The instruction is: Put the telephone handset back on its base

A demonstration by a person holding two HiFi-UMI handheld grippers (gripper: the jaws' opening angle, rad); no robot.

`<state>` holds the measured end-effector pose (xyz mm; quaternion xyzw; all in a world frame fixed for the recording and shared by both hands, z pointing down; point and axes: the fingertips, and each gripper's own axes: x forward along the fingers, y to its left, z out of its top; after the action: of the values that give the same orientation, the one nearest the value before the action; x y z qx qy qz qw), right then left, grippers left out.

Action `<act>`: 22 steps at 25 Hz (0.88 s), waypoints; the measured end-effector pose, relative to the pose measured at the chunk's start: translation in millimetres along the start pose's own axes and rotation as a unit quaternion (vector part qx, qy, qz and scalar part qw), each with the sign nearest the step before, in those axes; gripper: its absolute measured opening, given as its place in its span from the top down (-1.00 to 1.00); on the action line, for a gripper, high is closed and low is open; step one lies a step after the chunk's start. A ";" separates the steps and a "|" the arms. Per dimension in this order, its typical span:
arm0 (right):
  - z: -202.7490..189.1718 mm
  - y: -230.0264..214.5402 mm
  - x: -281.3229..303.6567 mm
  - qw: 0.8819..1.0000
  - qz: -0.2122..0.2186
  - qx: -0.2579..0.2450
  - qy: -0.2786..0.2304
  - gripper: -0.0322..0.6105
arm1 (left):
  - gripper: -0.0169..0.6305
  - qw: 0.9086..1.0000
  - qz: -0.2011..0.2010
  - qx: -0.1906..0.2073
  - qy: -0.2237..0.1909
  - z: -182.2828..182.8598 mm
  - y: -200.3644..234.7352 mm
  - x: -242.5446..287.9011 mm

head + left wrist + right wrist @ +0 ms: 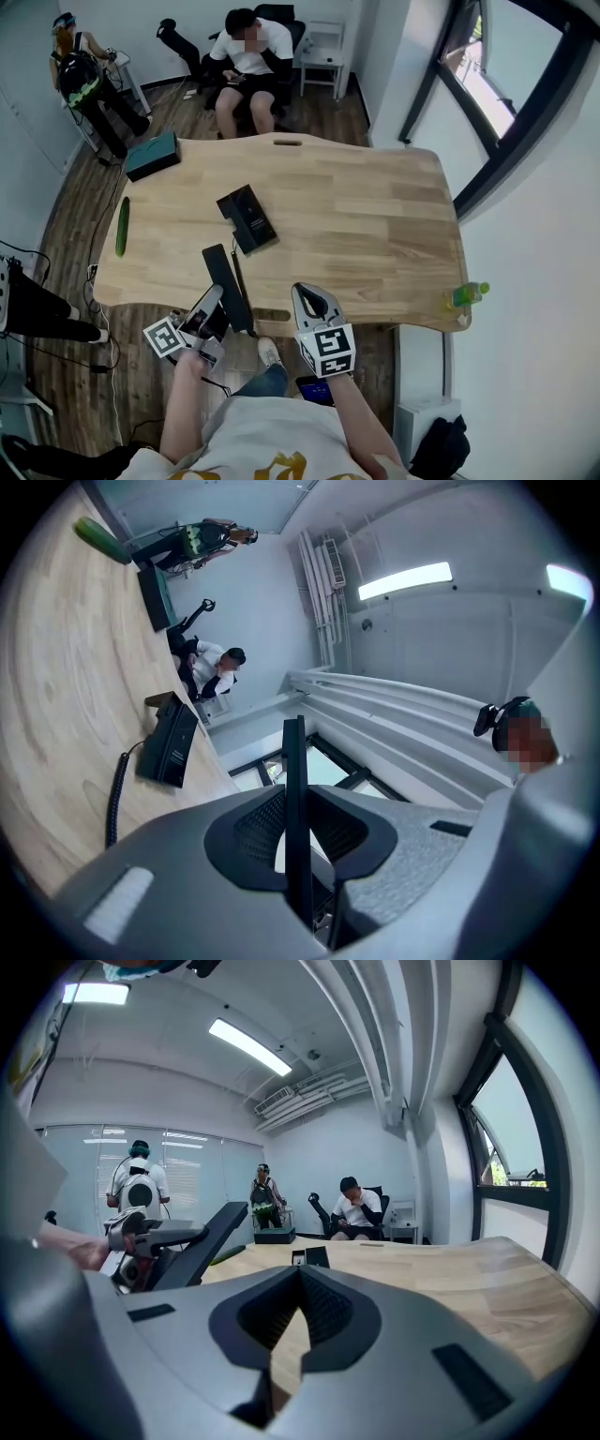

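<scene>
Both jaws of the left gripper (212, 298) pinch the handset (228, 286) by its flat sides. In the left gripper view it stands edge-on as a thin black bar between the pads. The handset is held at a slant over the near edge of the table (375, 216), its far end pointing toward the base (247, 218). The base sits further in on the table, near the handset but not touching it. A coiled cord (114, 799) lies on the wood beside the base. The right gripper (305, 292) hovers just beside the left one, jaws pressed together at the tips with nothing between them.
</scene>
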<state>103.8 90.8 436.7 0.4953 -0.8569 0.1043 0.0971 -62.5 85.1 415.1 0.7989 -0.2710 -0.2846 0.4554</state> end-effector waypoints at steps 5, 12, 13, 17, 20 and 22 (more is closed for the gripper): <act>8.2 -18.5 49.9 1.000 -0.006 0.004 0.012 0.89 | 0.73 1.000 0.000 -0.016 -0.001 35.6 29.6 26.4; 9.3 -29.2 102.6 0.999 -0.015 0.012 0.029 0.89 | 0.73 0.999 0.004 -0.037 0.004 71.6 67.4 48.1; 9.2 -29.8 106.9 0.999 -0.017 0.013 0.030 0.89 | 0.73 0.999 0.002 -0.040 0.006 74.8 71.0 49.4; 13.4 -36.8 119.4 0.999 -0.032 0.012 0.026 0.89 | 0.73 0.999 -0.005 -0.046 0.007 85.6 79.9 58.2; 16.8 -37.1 121.7 0.999 -0.038 0.011 0.025 0.89 | 0.73 0.999 0.000 -0.053 0.006 88.3 86.5 58.5; 20.5 -38.7 121.8 0.999 -0.041 0.007 0.025 0.89 | 0.73 0.998 -0.003 -0.056 0.006 91.1 88.5 62.2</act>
<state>76.5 -34.7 453.1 0.5283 -0.8323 0.1184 0.1192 -98.8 -49.0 441.7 0.7743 -0.2496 -0.2963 0.5003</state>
